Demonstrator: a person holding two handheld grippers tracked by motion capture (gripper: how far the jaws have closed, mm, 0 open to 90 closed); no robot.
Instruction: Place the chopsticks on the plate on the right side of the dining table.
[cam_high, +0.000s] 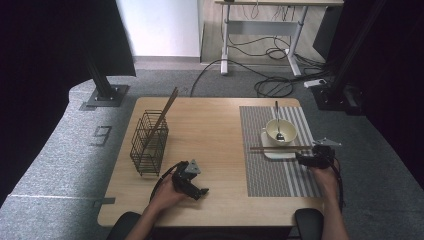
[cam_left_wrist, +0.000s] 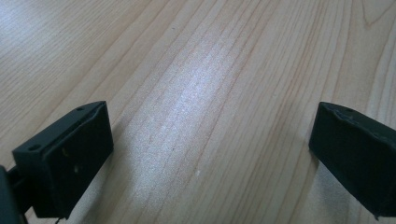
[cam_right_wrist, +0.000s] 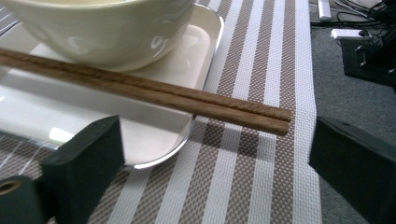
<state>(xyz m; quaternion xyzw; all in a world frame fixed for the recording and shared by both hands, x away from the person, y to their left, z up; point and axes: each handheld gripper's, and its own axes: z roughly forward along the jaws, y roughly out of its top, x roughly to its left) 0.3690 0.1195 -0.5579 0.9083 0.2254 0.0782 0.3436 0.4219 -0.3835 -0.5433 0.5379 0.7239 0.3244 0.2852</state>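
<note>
we are holding the right gripper low over the mat, at about 3 o'clock on the table, with its jaws standing wide apart and gripping nothing. in the right gripper view the chopsticks are lying side by side as a pair between and just beyond those jaws, their blunt ends pointing toward 3 o'clock and sticking out past the plate over the striped mat. their far part is resting across the plate, close under the bowl. neither jaw is touching the chopsticks.

from above, the chopsticks are lying crosswise along the plate's near edge, at 6 o'clock of the bowl, and a spoon is standing in that bowl with its handle leaning toward 12 o'clock.

we are resting the left gripper near the table's 7 o'clock edge, well apart from the mat. in the left gripper view its jaws are also spread wide, with bare wood between them and nothing held.

a wire basket is sitting at 9 o'clock on the table, and another pair of chopsticks is leaning out of it toward 1 o'clock.
</note>
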